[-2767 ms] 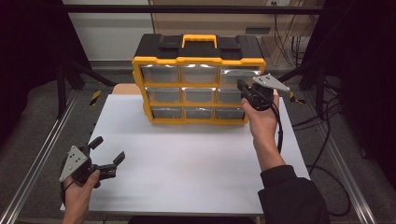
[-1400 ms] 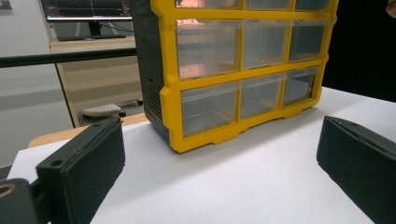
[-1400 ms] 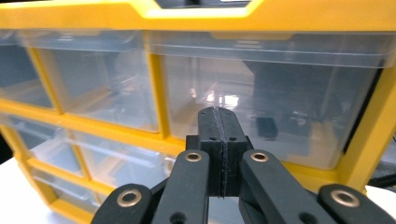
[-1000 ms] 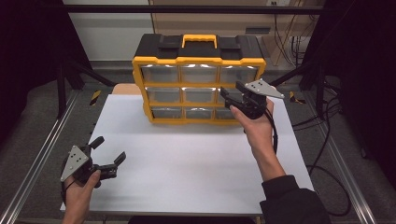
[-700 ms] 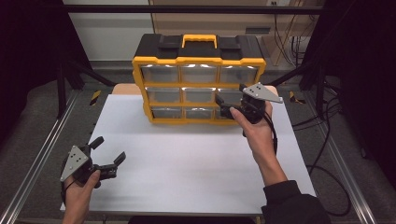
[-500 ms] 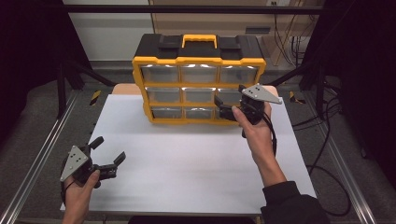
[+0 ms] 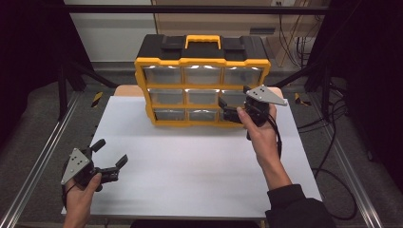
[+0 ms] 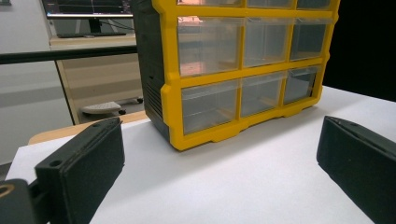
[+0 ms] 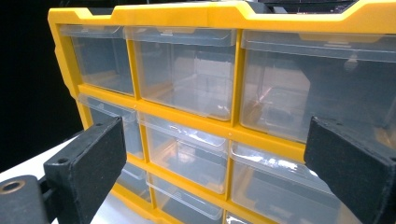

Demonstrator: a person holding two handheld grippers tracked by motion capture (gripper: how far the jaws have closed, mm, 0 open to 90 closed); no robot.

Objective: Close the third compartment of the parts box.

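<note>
The right gripper (image 7: 231,112), jaws just spread and empty, should square up on one clear drawer (image 9: 187,154) of the organizer (image 7: 202,85) before clamping; the left gripper (image 7: 110,159) rests open.

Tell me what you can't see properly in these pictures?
- Bottom right drawer: high view, the right tongs cover its front.
- Drawer contents: every view, glare on the clear fronts of the yellow organizer.
- Left tongs: left gripper view, picture edges cut off the pads.

Bright table (image 7: 199,156), glare on drawers (image 7: 202,76), dark surrounds
</note>
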